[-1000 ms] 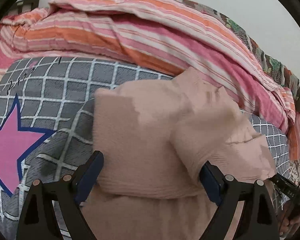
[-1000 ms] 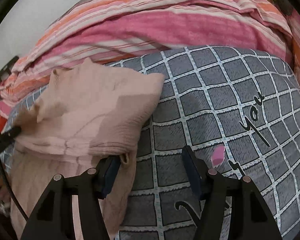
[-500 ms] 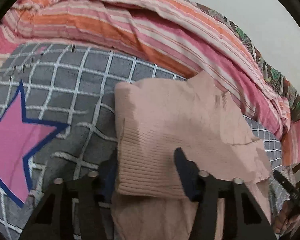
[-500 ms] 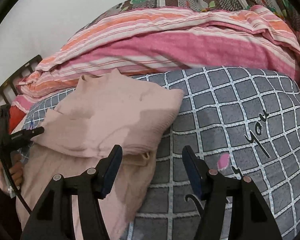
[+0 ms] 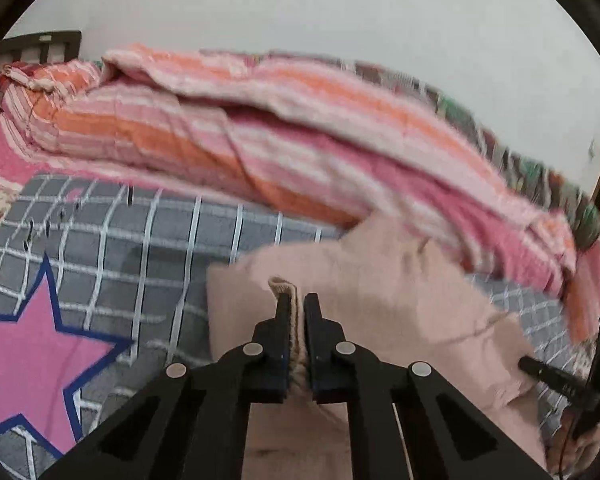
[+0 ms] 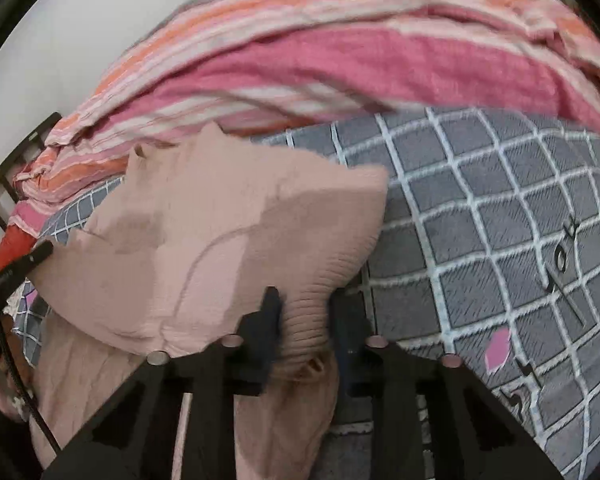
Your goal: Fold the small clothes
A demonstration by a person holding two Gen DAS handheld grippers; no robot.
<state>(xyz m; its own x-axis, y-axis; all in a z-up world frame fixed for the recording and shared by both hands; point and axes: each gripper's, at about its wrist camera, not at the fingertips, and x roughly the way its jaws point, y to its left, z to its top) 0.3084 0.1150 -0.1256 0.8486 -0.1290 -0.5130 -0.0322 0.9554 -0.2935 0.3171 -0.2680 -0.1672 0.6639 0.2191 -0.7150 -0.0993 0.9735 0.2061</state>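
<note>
One pale pink knitted garment (image 5: 384,292) lies partly folded on the bed, its upper layer doubled over a lower layer that trails toward the near edge. It sits on the grey checked bedcover (image 5: 148,240), left of the cover's middle in the right wrist view and to the right of the one large pink star (image 5: 24,356) in the left wrist view.

The left gripper (image 5: 296,312) has just been closing and its jaws now stand almost together, pinching a thin ridge of the garment's near ribbed edge between them. The right gripper (image 6: 304,308) has also just been closing; its jaws press on a thicker bunched roll of the ribbed hem at the garment's near right corner. Both grips are on the same garment (image 6: 220,240), one at each near corner.

Beyond the garment, along the far side of the bed, one striped pink and orange quilt (image 5: 260,140) is heaped up against a plain pale wall (image 5: 340,12). Black lettering (image 6: 560,264) runs across the bedcover (image 6: 480,200) on the right. A dark slatted headboard (image 5: 40,44) shows at the far left.
</note>
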